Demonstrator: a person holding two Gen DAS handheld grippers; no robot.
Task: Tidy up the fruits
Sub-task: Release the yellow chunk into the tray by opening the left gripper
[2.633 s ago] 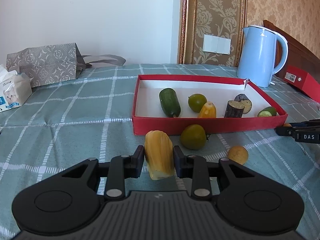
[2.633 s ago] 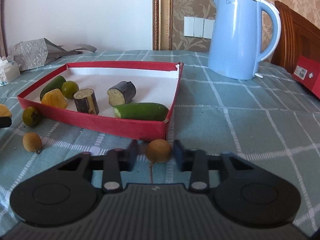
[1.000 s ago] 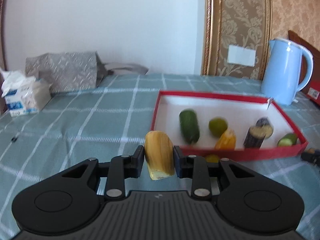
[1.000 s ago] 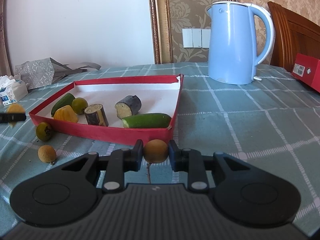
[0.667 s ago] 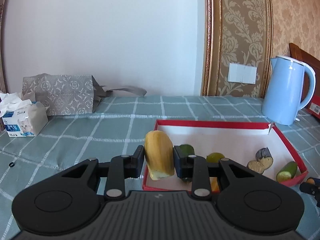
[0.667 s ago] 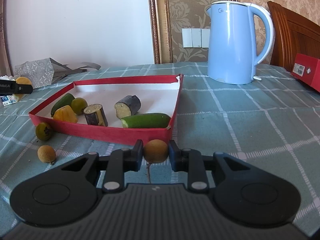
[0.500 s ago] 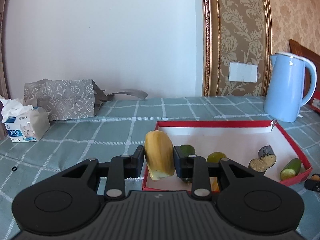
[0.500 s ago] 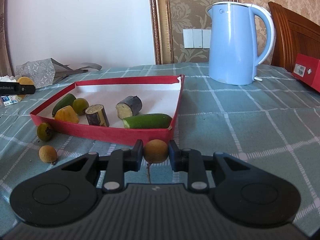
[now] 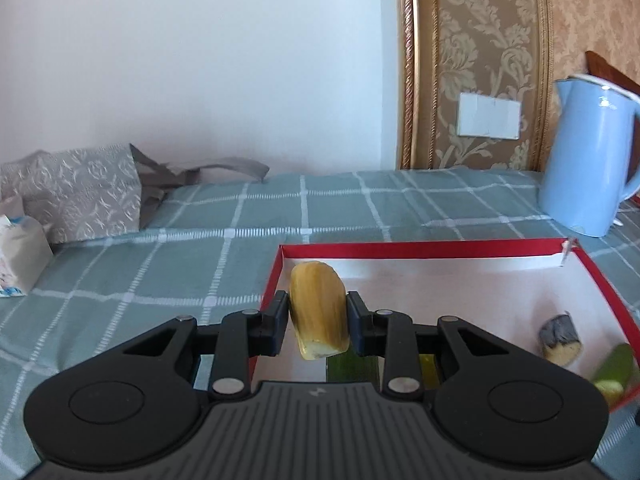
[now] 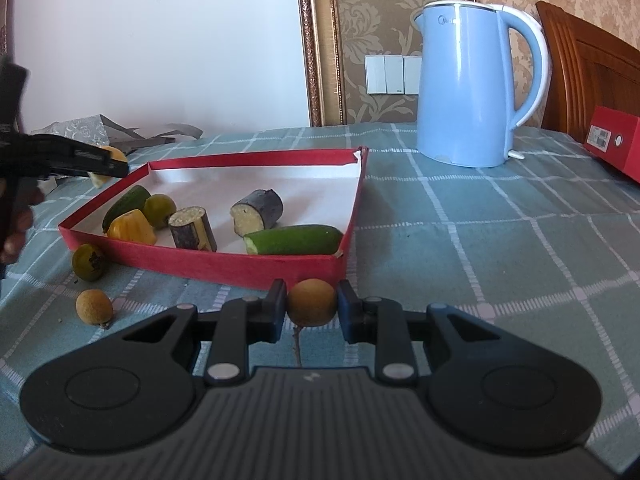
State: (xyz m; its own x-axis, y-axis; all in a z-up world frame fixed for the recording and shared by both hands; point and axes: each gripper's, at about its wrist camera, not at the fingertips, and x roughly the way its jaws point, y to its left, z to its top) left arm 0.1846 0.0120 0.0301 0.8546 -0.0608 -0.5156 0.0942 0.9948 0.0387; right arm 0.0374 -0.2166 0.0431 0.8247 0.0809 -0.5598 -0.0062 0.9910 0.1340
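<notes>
My left gripper (image 9: pixel 318 322) is shut on a yellow ribbed fruit piece (image 9: pixel 319 310) and holds it above the near-left part of the red tray (image 9: pixel 424 249). In the right wrist view the left gripper (image 10: pixel 100 164) hangs over the tray's far-left corner. My right gripper (image 10: pixel 312 306) is shut on a small round tan fruit (image 10: pixel 311 302) with a dangling stem, just in front of the tray's near wall (image 10: pixel 240 270). The tray holds a cucumber piece (image 10: pixel 294 239), two dark cut chunks (image 10: pixel 193 229), a green fruit (image 10: pixel 159 210) and a yellow piece (image 10: pixel 131 226).
A green fruit (image 10: pixel 88 262) and a tan round fruit (image 10: pixel 94 307) lie on the checked cloth left of the tray. A blue kettle (image 10: pixel 468 84) stands behind the tray. A red box (image 10: pixel 612 142) is far right. A grey bag (image 9: pixel 76 192) and tissue pack (image 9: pixel 18 254) are at left.
My left gripper has risen and moved forward with the yellow piece, from in front of the tray to above its left part. My right gripper closed on the tan fruit and lifted slightly.
</notes>
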